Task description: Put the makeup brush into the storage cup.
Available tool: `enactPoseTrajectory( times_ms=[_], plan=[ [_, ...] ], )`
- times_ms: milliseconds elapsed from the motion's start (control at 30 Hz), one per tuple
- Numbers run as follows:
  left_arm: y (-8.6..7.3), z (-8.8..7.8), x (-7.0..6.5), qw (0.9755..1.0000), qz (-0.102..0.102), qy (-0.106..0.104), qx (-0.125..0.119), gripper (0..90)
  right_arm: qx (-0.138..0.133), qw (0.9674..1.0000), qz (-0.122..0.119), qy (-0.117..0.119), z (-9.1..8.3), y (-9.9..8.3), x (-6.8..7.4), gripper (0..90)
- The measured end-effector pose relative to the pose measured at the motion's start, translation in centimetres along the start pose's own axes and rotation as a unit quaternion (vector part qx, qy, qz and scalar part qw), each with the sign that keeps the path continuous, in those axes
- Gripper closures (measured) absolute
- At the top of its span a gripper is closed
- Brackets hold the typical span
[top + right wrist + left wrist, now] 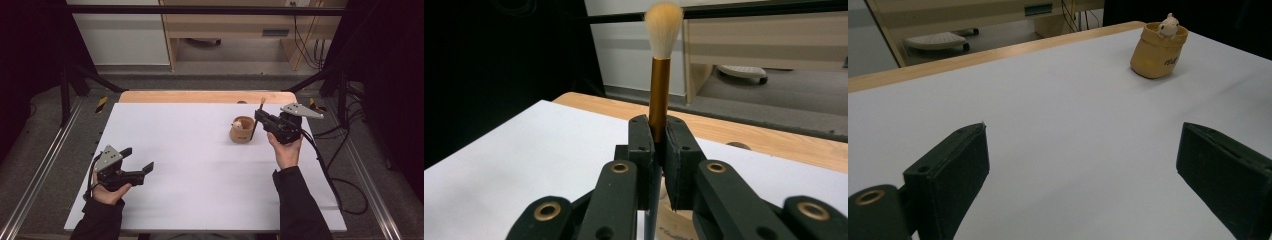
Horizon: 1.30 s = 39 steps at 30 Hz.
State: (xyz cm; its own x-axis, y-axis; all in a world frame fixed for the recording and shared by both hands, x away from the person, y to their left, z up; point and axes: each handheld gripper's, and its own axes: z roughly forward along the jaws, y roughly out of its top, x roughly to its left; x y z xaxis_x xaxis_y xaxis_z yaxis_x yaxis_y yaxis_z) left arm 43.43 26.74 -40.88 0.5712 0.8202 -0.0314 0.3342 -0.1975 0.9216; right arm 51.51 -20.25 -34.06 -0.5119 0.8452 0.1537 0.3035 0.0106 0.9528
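Since the pictures showed a brush clamped upright, each line below took one part of that moment in turn.

Brush: a slim makeup brush with a pale, fluffy bristle head, a copper-coloured metal ferrule and a dark thin handle (659, 90) stood nearly upright in the right tool (658, 150), bristles above the jaws and the handle running down below them.

Right tool: its black jaws were pressed narrow on the brush, at the bottom of the ferrule where it met the handle; in the high view the right tool (259, 118) sat just beside the cup, on the side towards the person's right.

Cup: a small tan, round wooden-looking cup with a little white animal figure at its rim (242, 129) stood on the white tabletop (200, 165), and the lower end of the brush pointed down close beside it; whether the tip touched the cup could not be told.

Left tool: the left tool (137, 162) had its jaws wide with nothing between them, low over the tabletop and well apart from the cup (1158, 47).

Handling, judged: the brush looked very light and stiff along the handle, with soft bristles that would splay if squeezed; the smooth ferrule might slip or swivel between flat pads.

Where to hold, judged: on the handle or ferrule, never the bristles, as gripped.
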Motion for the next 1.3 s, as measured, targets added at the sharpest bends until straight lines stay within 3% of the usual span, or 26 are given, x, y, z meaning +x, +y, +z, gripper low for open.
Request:
enactPoseTrajectory(
  times_ms=[100,533,1300],
  plan=[
    [-0.1,0.1,0.0,1.0000,0.000,0.000,0.002,6.3,0.000,0.9999,-0.003,-0.011,0.5,0.0,-0.4,83.3],
    [-0.2,0.3,0.0,1.0000,0.002,-0.001,0.009,6.4,-0.020,0.9996,0.005,-0.021,1.9,0.9,-1.1,83.3],
    [-0.3,0.4,-0.1,1.0000,0.003,-0.004,0.005,6.6,-0.022,0.9985,0.016,-0.048,4.5,1.3,-2.7,83.3]
  ],
)
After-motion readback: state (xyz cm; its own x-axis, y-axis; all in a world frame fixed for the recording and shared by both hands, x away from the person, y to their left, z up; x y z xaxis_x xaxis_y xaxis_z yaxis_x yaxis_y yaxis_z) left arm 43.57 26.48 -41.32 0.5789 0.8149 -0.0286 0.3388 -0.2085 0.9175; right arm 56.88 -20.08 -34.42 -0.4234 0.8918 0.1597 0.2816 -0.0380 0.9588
